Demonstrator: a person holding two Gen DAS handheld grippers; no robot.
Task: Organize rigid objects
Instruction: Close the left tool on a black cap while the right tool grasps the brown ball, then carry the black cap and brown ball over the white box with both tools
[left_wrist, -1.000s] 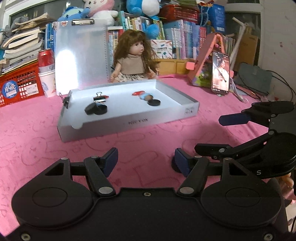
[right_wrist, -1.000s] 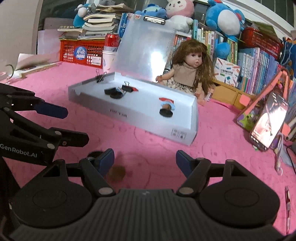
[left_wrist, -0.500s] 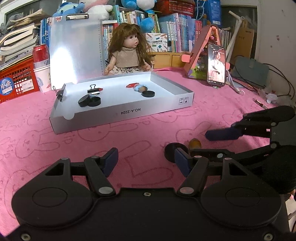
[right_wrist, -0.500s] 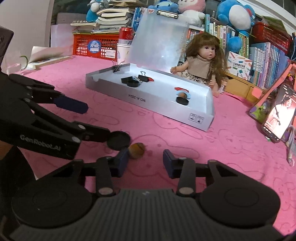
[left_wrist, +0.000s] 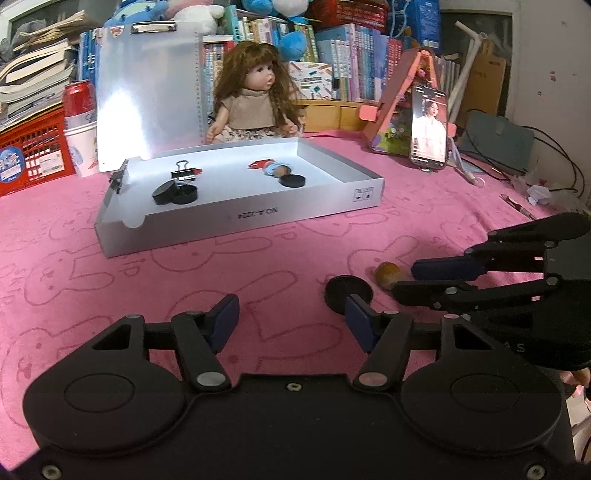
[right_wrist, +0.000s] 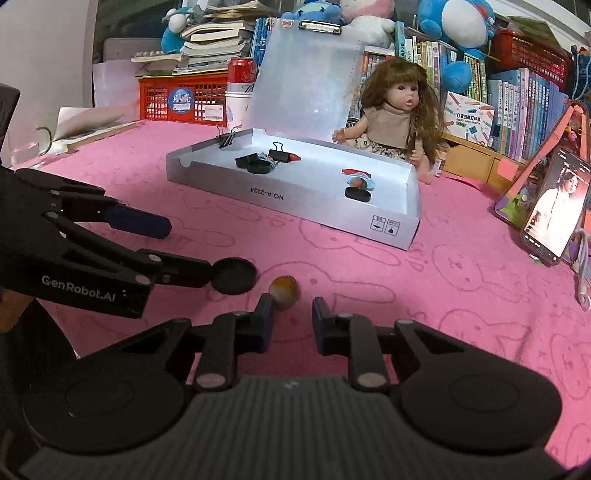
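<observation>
Small brown rounded piece (right_wrist: 283, 291) lies toward the near edge of the pink cloth-covered counter (right_wrist: 461, 280), just beside a flat black round disc (right_wrist: 234, 275). Both are well apart from the shallow silver box (right_wrist: 280, 201). We judge the sorting partly done: black round tins (left_wrist: 173, 192) and binder clips (left_wrist: 184, 172) already sit in the box, these two remain. Our right tongs (right_wrist: 291, 310) are drawn nearly together, the brown piece at one tip, not pinched. Our left tongs (left_wrist: 291, 314) are closing with nothing between them.
</observation>
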